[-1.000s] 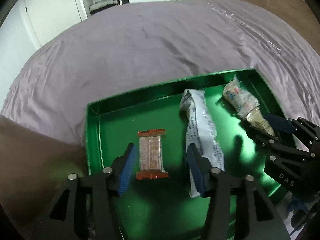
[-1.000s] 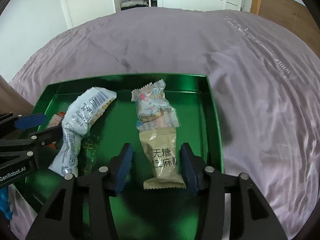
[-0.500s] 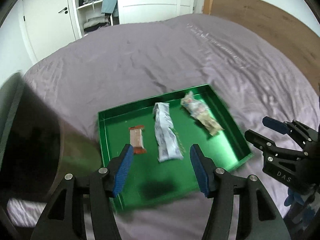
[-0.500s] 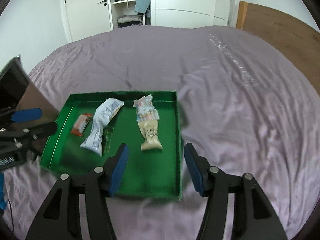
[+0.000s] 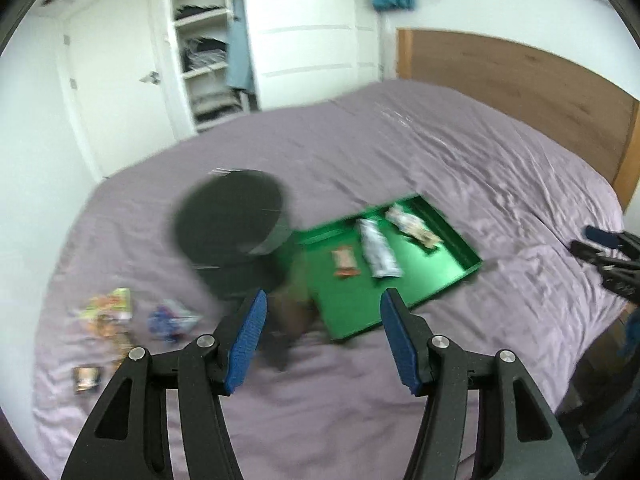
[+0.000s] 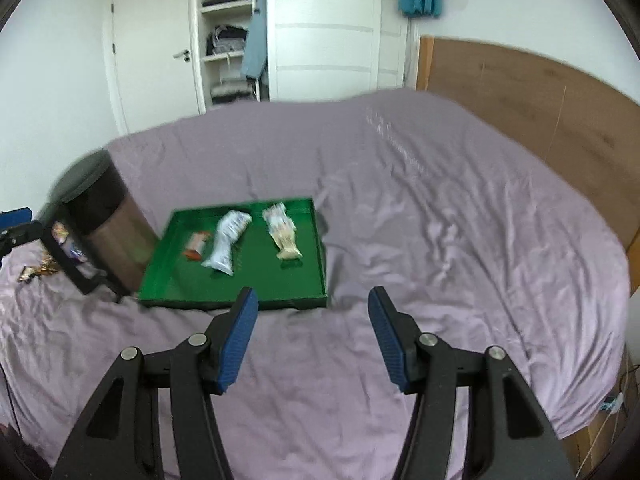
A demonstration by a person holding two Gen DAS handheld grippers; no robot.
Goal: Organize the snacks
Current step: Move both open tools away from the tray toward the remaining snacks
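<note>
Judging by the layout, sorting is partway done — three snacks (image 6: 240, 242) lie in a row in the green tray (image 6: 320, 264) on the bed (image 6: 440, 208), while several more (image 5: 108, 312) sit loose beyond the dark bin (image 5: 236, 232). Both the left claw (image 5: 322, 340) and right claw (image 6: 312, 336) gape empty — open bedding all round, with the bin crowding the tray's left edge

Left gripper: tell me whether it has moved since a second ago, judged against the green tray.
Yes. The left gripper has pulled back and up from the green tray: its fingers then framed the snacks, and now the whole tray sits small beyond them.
</note>
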